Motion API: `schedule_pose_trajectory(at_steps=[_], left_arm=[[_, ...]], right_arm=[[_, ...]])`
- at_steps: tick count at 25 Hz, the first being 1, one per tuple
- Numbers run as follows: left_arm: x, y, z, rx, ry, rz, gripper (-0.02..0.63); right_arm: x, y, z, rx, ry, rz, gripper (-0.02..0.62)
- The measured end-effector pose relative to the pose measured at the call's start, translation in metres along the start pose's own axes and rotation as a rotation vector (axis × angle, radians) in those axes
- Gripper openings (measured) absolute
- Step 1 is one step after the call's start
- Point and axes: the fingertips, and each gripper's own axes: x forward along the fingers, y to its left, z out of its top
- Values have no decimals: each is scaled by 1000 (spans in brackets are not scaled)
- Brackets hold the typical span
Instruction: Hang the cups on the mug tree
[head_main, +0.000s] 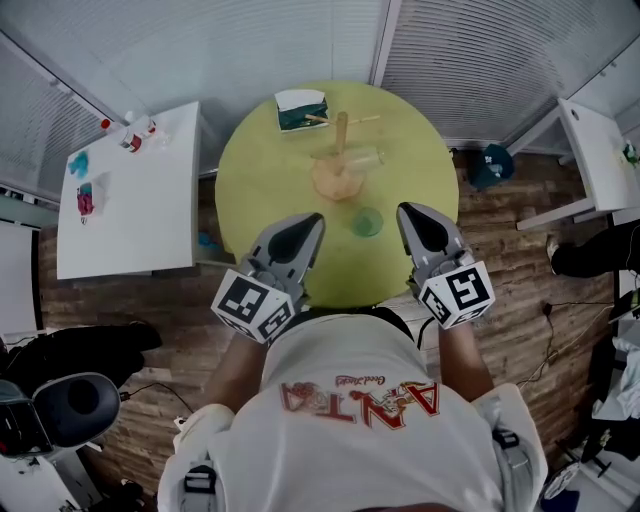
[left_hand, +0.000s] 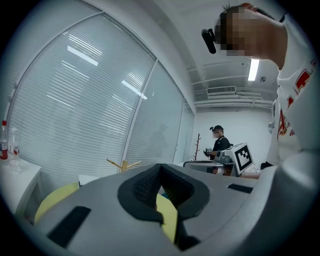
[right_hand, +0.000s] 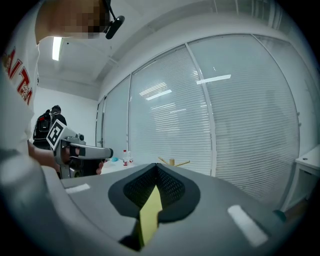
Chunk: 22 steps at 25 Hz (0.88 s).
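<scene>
A wooden mug tree (head_main: 341, 131) stands at the far side of the round yellow-green table (head_main: 260, 170); its pegs also show over the jaws as the mug tree (left_hand: 123, 164) and mug tree (right_hand: 172, 162). An orange cup (head_main: 337, 181) and a clear cup (head_main: 366, 158) sit at its base, and a green cup (head_main: 367, 221) lies nearer me. My left gripper (head_main: 313, 221) (left_hand: 161, 168) and right gripper (head_main: 408, 211) (right_hand: 156, 168) hover over the table's near edge, either side of the green cup. Both are shut and hold nothing.
A white box with a teal item (head_main: 301, 109) sits at the table's far edge. A white side table (head_main: 130, 210) with small bottles (head_main: 131, 134) stands to the left, another white desk (head_main: 597, 160) to the right. A person (left_hand: 218, 143) stands in the background.
</scene>
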Motion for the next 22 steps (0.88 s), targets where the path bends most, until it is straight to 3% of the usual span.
schedule_pose_trajectory(at_steps=[3,7,9,13,17,22], left_arm=[[2,0,0,-9,12,8,9],[3,1,-1,-13,22,25,9],[3,3,-3,-19,29,39,9],[0,4,-12,-31,47,77,9],[1,4,-22,-53,84,108,9],[-5,4,-33,-69,126,161,9]], right_arm=[[1,-9,-13,-14,29,-15,3],[4,-36,-58,-36,114,-50,15],[8,-45,-92,-19,181,-36,163],[16,-46,-177,-38,365,9,307],[30,-36,-255,-21,524,88,391],[48,-32,-325,-59,651,148,402]])
